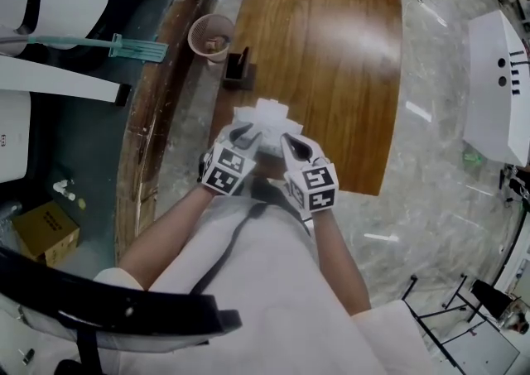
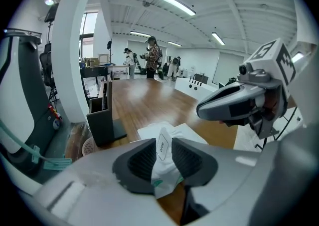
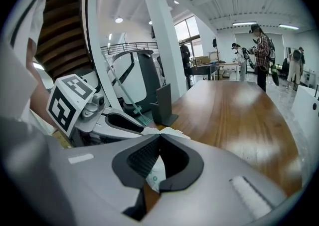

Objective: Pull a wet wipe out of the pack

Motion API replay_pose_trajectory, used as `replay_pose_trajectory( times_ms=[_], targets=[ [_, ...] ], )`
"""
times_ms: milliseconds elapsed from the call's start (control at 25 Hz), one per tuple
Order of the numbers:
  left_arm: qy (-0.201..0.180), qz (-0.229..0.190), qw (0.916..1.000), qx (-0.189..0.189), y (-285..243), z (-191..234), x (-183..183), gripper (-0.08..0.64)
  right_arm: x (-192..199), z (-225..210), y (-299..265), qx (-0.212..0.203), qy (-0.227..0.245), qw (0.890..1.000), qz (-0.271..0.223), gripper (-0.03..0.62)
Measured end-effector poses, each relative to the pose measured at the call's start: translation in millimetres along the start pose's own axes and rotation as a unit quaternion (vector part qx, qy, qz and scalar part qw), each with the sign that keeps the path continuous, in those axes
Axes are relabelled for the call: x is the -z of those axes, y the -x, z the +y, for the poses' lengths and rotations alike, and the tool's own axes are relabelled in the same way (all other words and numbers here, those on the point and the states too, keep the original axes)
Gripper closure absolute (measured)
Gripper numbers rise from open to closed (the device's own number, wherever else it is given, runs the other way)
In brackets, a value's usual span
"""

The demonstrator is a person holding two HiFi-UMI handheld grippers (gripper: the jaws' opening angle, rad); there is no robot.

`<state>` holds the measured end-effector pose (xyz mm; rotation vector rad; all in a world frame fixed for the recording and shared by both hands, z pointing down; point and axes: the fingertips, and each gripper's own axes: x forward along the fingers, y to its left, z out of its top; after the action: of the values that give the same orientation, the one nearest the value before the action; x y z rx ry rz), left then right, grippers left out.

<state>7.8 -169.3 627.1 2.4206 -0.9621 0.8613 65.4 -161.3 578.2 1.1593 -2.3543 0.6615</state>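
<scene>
The white wet wipe pack [image 1: 269,115] lies near the front edge of the wooden table [image 1: 331,50], and both grippers are on its near side. In the left gripper view the pack's upright flap with an oval label [image 2: 163,146] stands in the gap between the jaws of my left gripper [image 2: 164,142]. Those jaws are apart, not pressed on it. My right gripper [image 3: 159,137] has its tips together, pinching white pack film [image 3: 156,171] with green print. In the head view my left gripper [image 1: 246,135] and right gripper [image 1: 290,143] sit side by side.
A black holder [image 1: 238,69] stands on the table's left edge beyond the pack. A round wastebasket [image 1: 211,36] and a green broom [image 1: 137,48] are on the floor at left, a cardboard box [image 1: 45,233] lower left. People stand far across the room [image 2: 152,55].
</scene>
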Motion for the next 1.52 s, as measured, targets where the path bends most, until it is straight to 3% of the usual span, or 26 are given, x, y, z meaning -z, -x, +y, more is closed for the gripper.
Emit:
replay_pose_trajectory(
  times_ms=[320,520,760,920,1200,1520],
  targets=[
    [0.03,0.002,0.9995,-0.005,5,8,-2,0.554,5,4,-1,-0.002,0.002,1.0,0.006,0.586],
    [0.094,-0.004,0.9955,-0.003,8,17,3,0.555,9,14,-13,-0.013,0.03,0.999,0.023,0.584],
    [0.126,-0.006,0.992,-0.002,9,24,8,0.555,22,23,-37,-0.017,0.077,0.994,0.069,0.583],
    [0.136,-0.002,0.9907,0.01,6,25,17,0.554,27,22,-46,-0.01,0.086,0.992,0.089,0.538],
    [0.162,-0.005,0.9866,0.018,4,27,25,0.552,26,29,-63,-0.023,0.1,0.988,0.112,0.526],
    [0.162,-0.005,0.9861,0.035,3,25,28,0.552,33,28,-71,-0.02,0.102,0.985,0.136,0.526]
  ],
)
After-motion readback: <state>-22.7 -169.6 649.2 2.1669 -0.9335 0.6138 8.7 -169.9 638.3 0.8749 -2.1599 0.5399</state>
